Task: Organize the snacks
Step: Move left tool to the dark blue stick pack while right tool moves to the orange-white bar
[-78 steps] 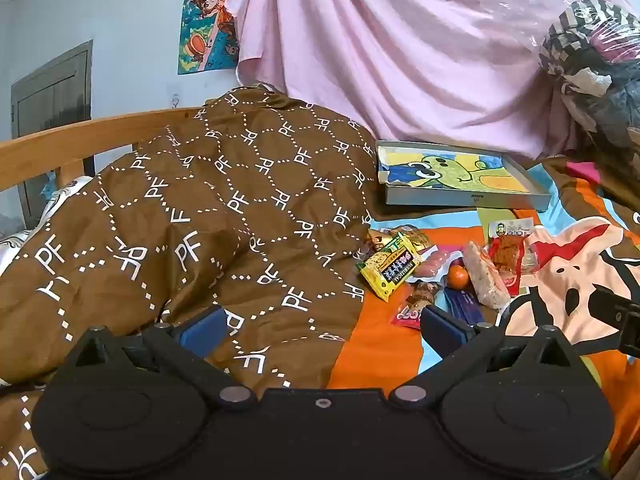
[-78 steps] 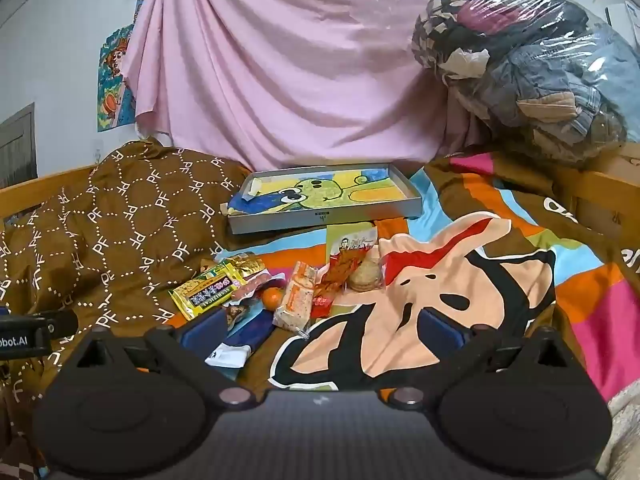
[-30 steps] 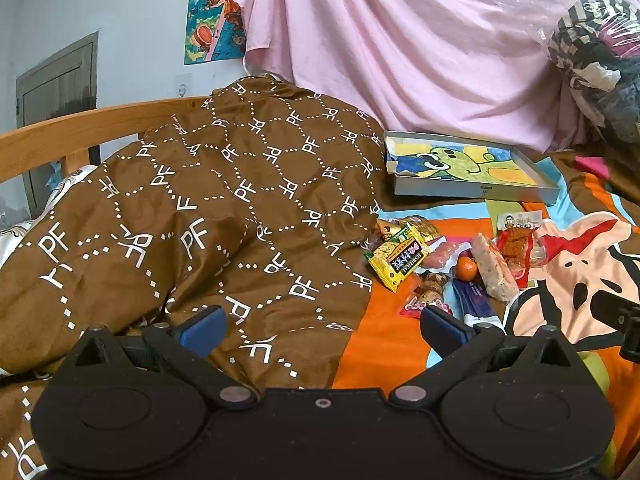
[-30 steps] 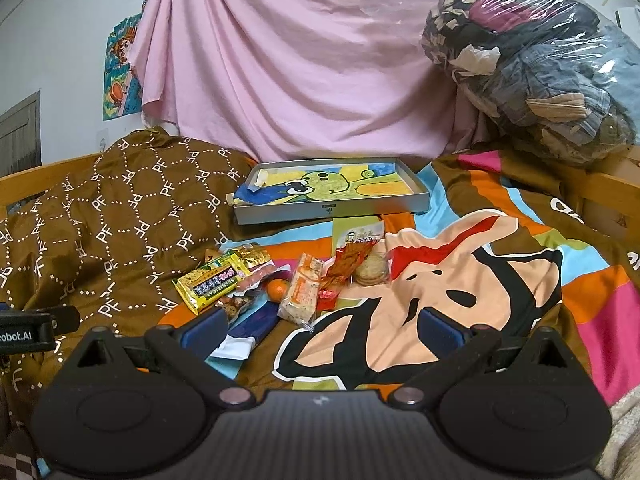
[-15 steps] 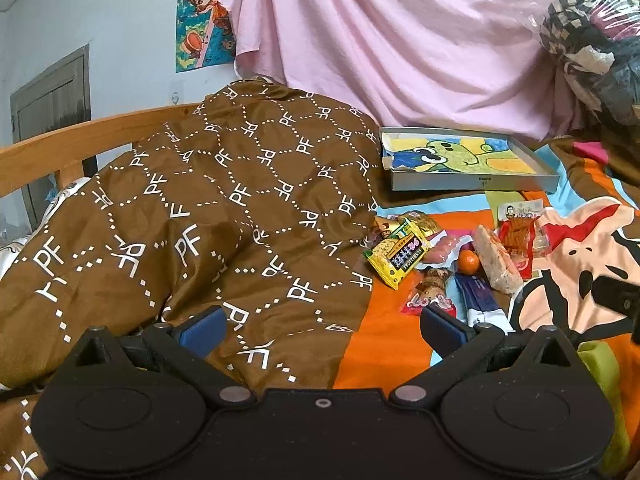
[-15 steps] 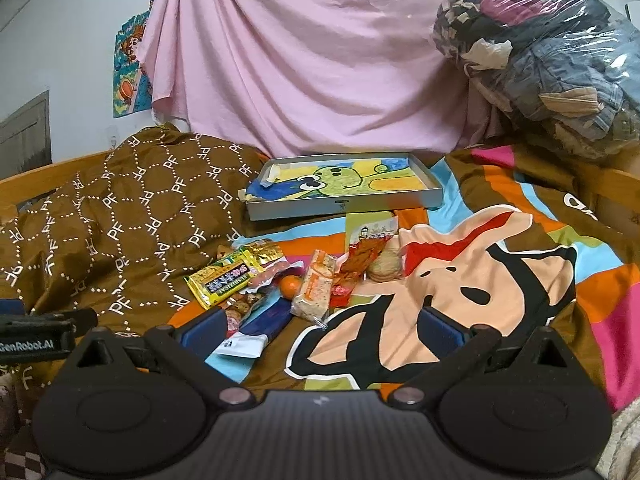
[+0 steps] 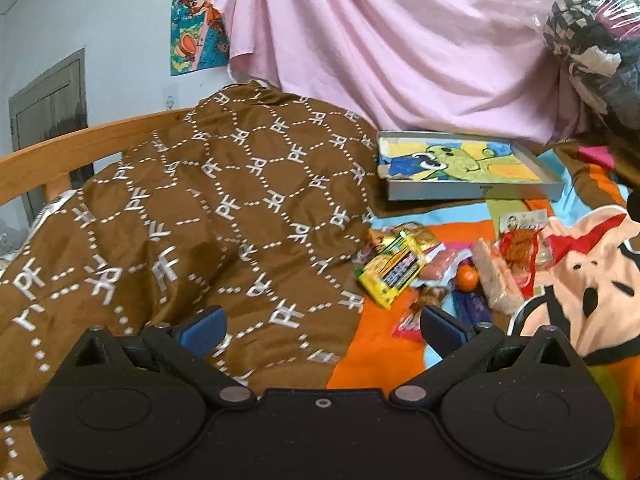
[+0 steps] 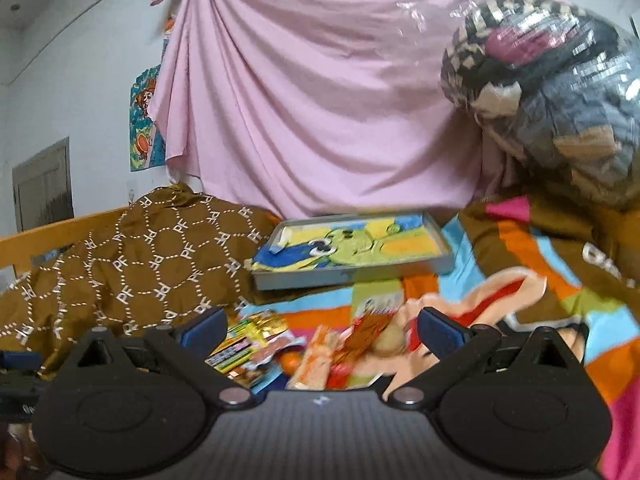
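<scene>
Snacks in a loose pile on the cartoon bedspread [image 7: 592, 264], near edge of brown quilt [image 7: 192, 216]. My left gripper [image 7: 320, 330] spread wide, nothing between the blue pads, hovering over quilt edge and orange patch of bedspread, short of the pile. My right gripper [image 8: 322, 326] also wide open, empty, pile showing in the gap between its fingers; this view is motion-blurred.

Pile, left wrist view: yellow snack packet [image 7: 394, 270] on the left side, lying tilted; pink sausage pack [image 7: 438, 264] just beside it; small orange fruit [image 7: 467, 277] touching the sausage pack; pale wafer pack [image 7: 498, 276] right of the fruit; red spicy-strip packet [image 7: 520, 240] behind the wafer pack; dark blue bar wrapper [image 7: 472, 308] and a small brown-and-red wrapper [image 7: 428, 298] nearest my left fingers. A round bun-like item [image 8: 390, 340] sits by the red packet in the right view, too blurred to name.

Grey tray [image 7: 472, 192] with a cartoon-print liner sits behind the pile, apart from it, no snacks in it. Pink sheet [image 8: 320, 100] hangs behind. Clear bag of clothes [image 8: 560, 92] at far right. Wooden bed rail [image 7: 80, 148] at left, poster [image 7: 196, 20] on the wall.
</scene>
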`<state>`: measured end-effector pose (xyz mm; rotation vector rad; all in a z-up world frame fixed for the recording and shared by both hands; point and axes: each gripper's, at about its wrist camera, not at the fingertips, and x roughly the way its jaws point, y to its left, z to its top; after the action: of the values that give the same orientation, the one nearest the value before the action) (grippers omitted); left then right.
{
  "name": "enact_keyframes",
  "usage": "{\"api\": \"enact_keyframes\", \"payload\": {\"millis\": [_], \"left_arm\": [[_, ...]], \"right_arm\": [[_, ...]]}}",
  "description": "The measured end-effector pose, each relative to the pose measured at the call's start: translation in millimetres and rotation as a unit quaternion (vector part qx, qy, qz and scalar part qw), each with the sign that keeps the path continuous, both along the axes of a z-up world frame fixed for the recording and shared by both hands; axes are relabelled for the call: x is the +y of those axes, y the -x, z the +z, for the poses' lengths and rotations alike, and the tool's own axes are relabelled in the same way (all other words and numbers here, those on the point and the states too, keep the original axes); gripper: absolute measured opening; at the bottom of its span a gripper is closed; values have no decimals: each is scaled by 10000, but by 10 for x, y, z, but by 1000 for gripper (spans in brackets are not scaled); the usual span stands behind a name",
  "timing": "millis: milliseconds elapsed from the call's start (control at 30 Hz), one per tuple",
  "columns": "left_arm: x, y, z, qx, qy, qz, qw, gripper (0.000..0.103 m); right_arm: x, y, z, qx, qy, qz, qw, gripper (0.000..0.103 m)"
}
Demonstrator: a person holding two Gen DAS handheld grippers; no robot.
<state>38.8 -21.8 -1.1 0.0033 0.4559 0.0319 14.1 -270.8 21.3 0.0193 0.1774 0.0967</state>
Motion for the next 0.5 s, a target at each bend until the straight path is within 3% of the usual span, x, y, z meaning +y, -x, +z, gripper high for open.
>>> {"api": "enact_keyframes", "payload": {"millis": [167,500], "left_arm": [[-165,-289,4,132,106,-221,9996,102],[-523,-768,-149,429,80,-1068,9933,102]], "right_arm": [[-144,-194,56,12,336,-10,9994,103],[-255,-917,-72,757,188,478,9958,103]]}}
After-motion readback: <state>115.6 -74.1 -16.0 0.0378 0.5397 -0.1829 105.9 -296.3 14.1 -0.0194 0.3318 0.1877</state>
